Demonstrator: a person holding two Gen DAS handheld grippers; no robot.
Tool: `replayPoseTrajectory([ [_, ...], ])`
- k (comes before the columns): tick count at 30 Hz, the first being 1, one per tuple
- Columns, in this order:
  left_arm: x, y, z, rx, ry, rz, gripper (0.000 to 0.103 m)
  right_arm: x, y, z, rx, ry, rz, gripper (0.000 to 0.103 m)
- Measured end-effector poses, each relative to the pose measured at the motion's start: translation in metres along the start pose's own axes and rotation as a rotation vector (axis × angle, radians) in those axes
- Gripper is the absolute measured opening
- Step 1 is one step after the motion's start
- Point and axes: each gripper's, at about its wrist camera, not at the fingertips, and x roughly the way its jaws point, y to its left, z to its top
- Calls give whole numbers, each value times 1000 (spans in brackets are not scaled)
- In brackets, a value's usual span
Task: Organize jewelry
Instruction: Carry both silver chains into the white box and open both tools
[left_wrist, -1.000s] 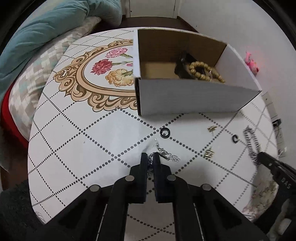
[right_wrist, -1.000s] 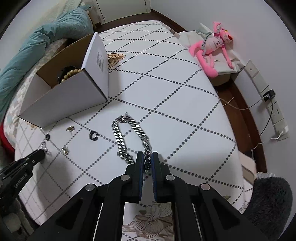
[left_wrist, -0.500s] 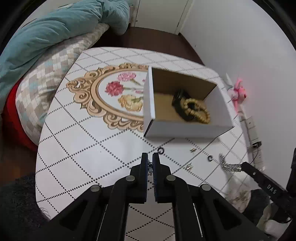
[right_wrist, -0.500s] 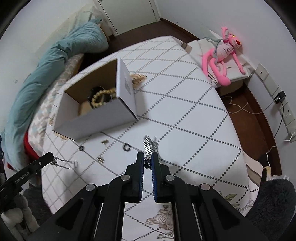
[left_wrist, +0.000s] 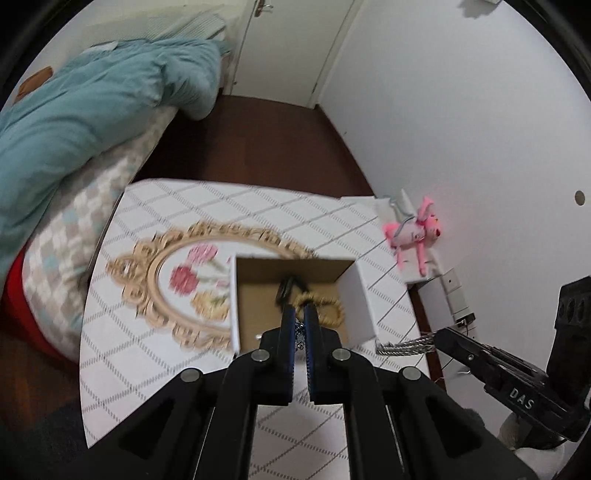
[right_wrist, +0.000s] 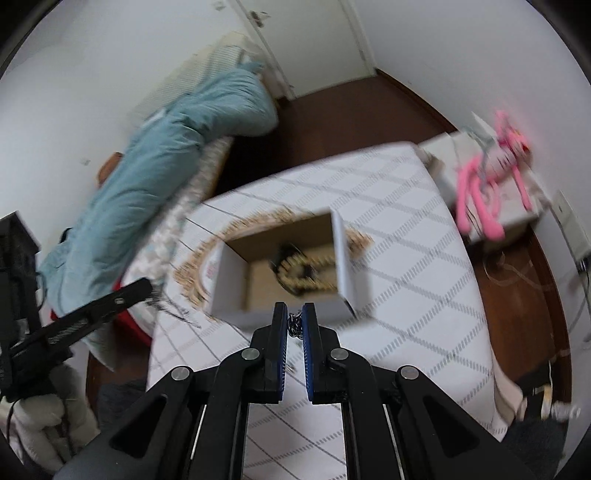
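My left gripper (left_wrist: 300, 325) has its jaws pinching a thin chain (left_wrist: 300, 332); my right gripper (right_wrist: 294, 325) pinches the heavy chain (right_wrist: 294, 324). Both hang just short of the box (right_wrist: 236, 310), above the tabletop (right_wrist: 424, 295). I judge this the carry: next, move over the opening and let go.

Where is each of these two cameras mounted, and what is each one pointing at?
Left wrist view: sits on the left claw, looking down along its fingers at the open box; a thin chain is pinched in that claw, and the right claw shows at right with a thick chain.
Right wrist view: sits on the right claw, facing the same box from the other side; the left claw shows at left.
Shared: the box, the beaded bracelet inside it, the patterned table and the pink plush toy.
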Motion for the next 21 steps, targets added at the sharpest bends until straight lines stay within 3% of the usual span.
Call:
replayPoseTrajectory([
  [4,16,1,22,24,21,-7,2,7,20,25,-50,-6,20,8],
  [8,46,12,39,18,90,-27,2,34,28,43,-49,44,56,8],
  [17,99,40,54,-13,231,-38,2,109,26,44,0,214,110,8],
  [21,107,49,62,-45,267,3,5,130,29,48,0,255,127,8],
])
